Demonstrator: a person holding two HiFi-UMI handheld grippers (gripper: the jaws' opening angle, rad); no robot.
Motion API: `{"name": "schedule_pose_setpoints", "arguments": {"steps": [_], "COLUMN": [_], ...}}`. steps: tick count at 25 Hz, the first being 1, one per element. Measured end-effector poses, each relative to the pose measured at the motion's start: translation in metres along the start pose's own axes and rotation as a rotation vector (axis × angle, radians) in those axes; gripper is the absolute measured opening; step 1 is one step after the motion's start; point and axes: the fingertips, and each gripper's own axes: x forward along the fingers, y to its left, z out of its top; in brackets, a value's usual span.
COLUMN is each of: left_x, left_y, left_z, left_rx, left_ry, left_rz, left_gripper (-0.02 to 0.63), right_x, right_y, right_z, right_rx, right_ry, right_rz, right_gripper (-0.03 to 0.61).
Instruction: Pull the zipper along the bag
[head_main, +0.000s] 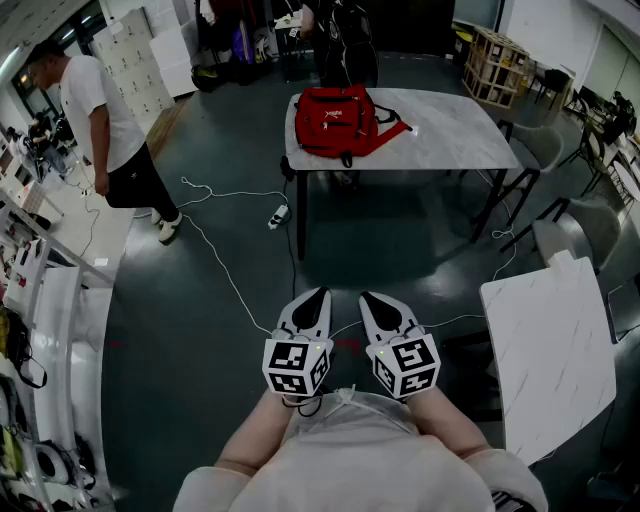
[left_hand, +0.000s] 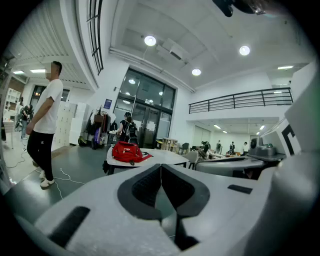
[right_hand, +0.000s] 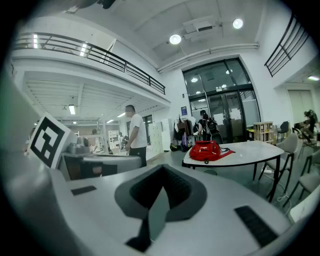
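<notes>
Far to my left a person in a white shirt (head_main: 96, 112) stands on the dark floor (head_main: 190, 330), and a white cable (head_main: 215, 255) runs from near their feet across the floor to a power strip (head_main: 277, 216) just beside the table's left legs. I hold my left gripper (head_main: 317, 293) low in front of my body, well apart from the table; its jaws are pressed together at the tips, with nothing between them. The red bag (head_main: 342, 122) lies on the grey table (head_main: 455, 130) ahead of me, at the table's left end, reaching almost from the far edge to the near edge, with one red strap (head_main: 398, 129) trailing toward the table's middle. Neither gripper touches it. My right gripper (head_main: 367, 297) sits just beside the left one, level with it, its jaws likewise closed tip to tip and empty. At my right a white table (head_main: 550, 370) stands close by, and grey chairs (head_main: 545, 145) stand by the right end of the bag's table
</notes>
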Motion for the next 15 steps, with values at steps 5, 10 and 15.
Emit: {"name": "schedule_pose_setpoints", "arguments": {"steps": [5,10,15], "left_x": [0.004,0.009,0.009], "left_y": [-0.007,-0.012,-0.02], "left_z": [-0.003,-0.006,-0.012], "left_rx": [-0.004,-0.012,-0.029], "left_ry": [0.002,0.011,0.024], "left_rz": [0.004,-0.001,-0.004], "left_gripper": [0.02,0.02,0.02], "right_x": [-0.005,-0.01,-0.014], "right_y": [-0.007,-0.012,-0.017], "right_z": [-0.002,-0.005,-0.018], "right_rx": [0.003,0.022,0.06], "right_ry": [-0.005,-0.004,0.037], "right_rz": [0.001,-0.008,-0.014], "right_gripper": [0.026,0.026,0.026]}}
